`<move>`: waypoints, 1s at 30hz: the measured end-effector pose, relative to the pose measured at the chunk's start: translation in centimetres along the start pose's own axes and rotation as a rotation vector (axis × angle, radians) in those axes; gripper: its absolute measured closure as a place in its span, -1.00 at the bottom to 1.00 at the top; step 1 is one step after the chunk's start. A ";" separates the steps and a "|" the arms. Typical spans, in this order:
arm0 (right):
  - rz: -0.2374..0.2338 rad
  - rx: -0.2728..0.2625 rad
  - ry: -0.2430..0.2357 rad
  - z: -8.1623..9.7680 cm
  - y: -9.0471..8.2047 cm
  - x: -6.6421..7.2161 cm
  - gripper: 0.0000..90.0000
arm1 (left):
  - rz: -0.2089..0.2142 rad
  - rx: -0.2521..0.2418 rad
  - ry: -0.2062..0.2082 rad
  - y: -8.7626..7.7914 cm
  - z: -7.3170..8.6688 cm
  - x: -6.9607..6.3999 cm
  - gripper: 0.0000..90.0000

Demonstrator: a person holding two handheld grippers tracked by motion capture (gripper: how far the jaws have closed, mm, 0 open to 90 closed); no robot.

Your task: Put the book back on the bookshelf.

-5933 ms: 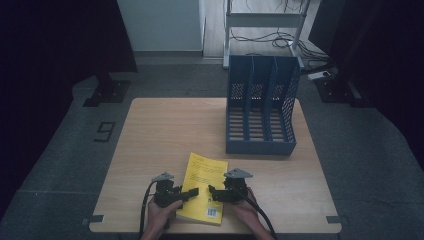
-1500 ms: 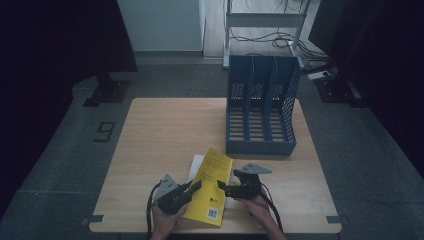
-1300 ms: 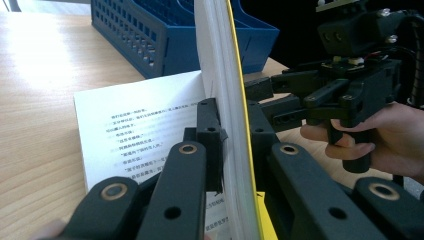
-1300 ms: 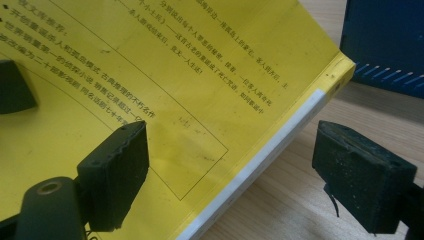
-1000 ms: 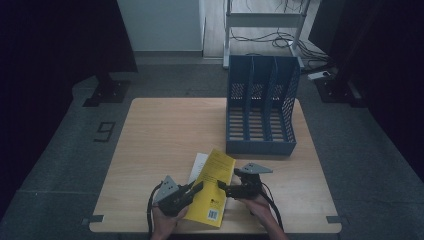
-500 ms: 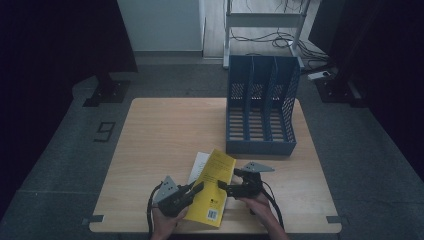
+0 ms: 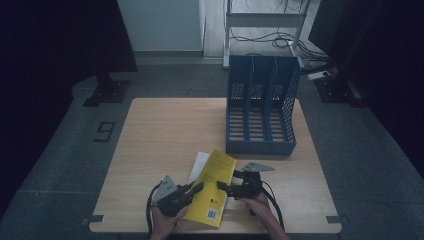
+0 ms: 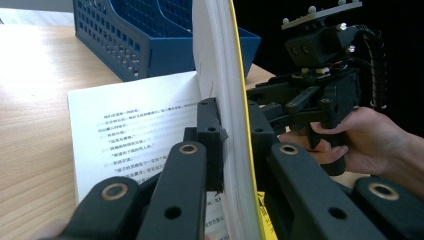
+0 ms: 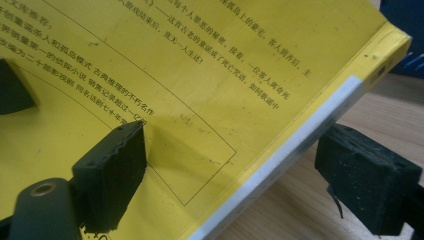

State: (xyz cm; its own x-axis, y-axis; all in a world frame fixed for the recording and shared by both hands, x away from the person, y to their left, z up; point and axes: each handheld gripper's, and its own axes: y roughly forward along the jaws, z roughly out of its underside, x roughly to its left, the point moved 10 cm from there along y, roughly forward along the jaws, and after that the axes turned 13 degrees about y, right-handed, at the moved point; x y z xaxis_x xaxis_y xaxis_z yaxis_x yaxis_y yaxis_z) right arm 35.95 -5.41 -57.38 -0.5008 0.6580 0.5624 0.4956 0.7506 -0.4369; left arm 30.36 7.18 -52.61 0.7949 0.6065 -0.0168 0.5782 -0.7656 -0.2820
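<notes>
Yellow book [image 7: 212,192] stands propped open near the counter's [image 7: 165,130] front edge, its cover and a thick block of pages clamped between the closed jaws of the left gripper [image 8: 231,145] — one white page [image 8: 132,125] lies flat beside them. Opposite, the right gripper [image 9: 227,172] sits wide open, one pad over the yellow cover, the other past the spine, neither pressing. Beyond both grippers stands a blue file rack [image 7: 260,107].

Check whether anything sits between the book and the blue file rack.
Nothing visible does. The book, clamped by the left tongs, stands tilted near the table's front edge; only bare tabletop lies between it and the rack.
</notes>
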 end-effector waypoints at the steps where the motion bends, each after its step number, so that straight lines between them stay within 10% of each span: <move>1: -0.001 -0.006 -0.006 -0.1 -0.1 0.0 -0.69 | 0.003 -0.005 -0.001 0.0 0.0 0.0 0.83; 30: -0.021 -0.177 -0.114 -2.4 -3.0 2.1 -0.42 | 0.009 0.004 -0.022 -0.6 0.2 1.3 0.82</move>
State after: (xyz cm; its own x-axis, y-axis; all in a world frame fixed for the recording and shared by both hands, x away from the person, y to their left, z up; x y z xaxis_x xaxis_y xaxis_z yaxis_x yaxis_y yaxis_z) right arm 35.09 -6.44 -53.25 -0.5846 0.6523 0.4824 0.5963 0.7487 -0.2897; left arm 31.02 8.51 -52.61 0.7956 0.6044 -0.0406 0.5705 -0.7701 -0.2853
